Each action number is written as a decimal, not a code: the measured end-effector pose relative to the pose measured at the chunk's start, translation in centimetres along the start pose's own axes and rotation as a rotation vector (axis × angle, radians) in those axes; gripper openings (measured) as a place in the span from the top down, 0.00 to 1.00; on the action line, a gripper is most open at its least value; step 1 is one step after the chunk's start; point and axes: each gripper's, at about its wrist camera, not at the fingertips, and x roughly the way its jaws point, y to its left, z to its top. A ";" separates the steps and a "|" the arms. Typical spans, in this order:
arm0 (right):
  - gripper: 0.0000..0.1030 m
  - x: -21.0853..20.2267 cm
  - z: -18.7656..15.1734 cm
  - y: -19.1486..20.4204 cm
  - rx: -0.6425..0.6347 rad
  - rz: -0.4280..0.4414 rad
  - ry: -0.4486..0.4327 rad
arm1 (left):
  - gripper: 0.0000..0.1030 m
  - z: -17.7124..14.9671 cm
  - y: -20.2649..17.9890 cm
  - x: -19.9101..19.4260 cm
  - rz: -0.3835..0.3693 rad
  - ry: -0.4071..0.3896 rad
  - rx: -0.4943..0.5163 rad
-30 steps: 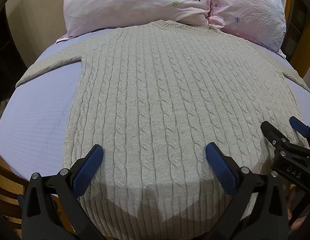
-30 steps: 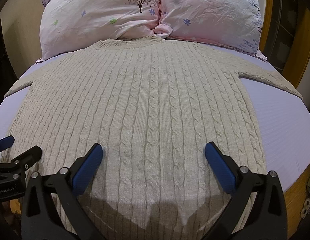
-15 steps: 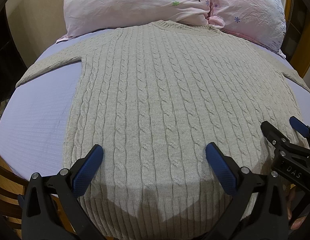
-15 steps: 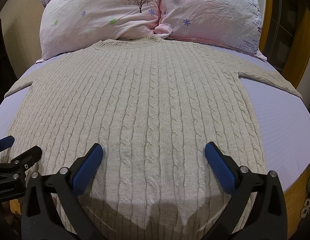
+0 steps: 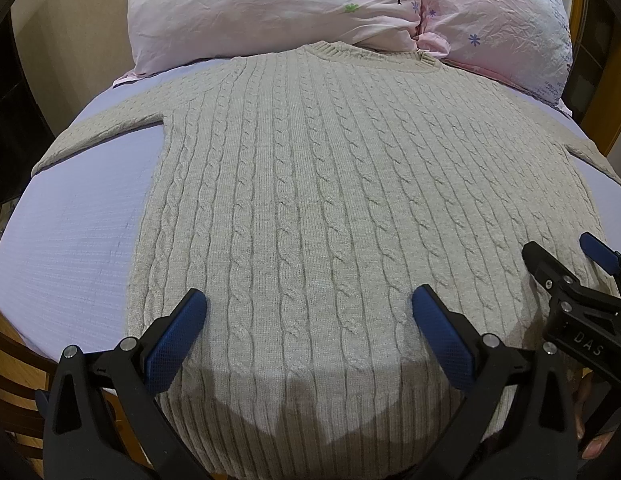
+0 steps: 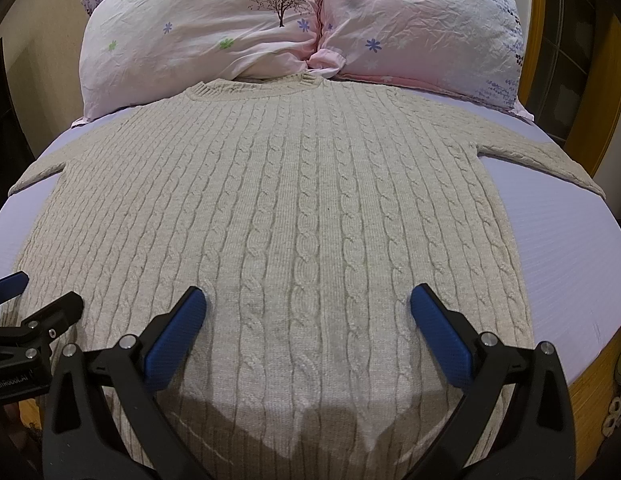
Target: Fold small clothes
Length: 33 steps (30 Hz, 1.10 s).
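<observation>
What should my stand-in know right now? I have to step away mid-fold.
Left tongs: open, holding nothing, over the hem.
Right tongs: open, holding nothing, beside the left.
Sweater: flat on the bed, collar at the pillows, both sleeves spread out.
Done: laid out only.
Left: all folds; sleeves in first is my guess.
</observation>
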 end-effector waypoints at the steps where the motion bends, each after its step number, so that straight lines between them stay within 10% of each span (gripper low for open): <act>1: 0.02 0.0 0.0 0.0 0.000 0.000 0.000 | 0.01 0.0 0.0 0.0 0.000 0.000 0.000; 33: 0.02 -0.3 0.1 0.1 -0.001 -0.001 -0.003 | 0.01 0.0 0.0 0.0 0.000 -0.003 0.000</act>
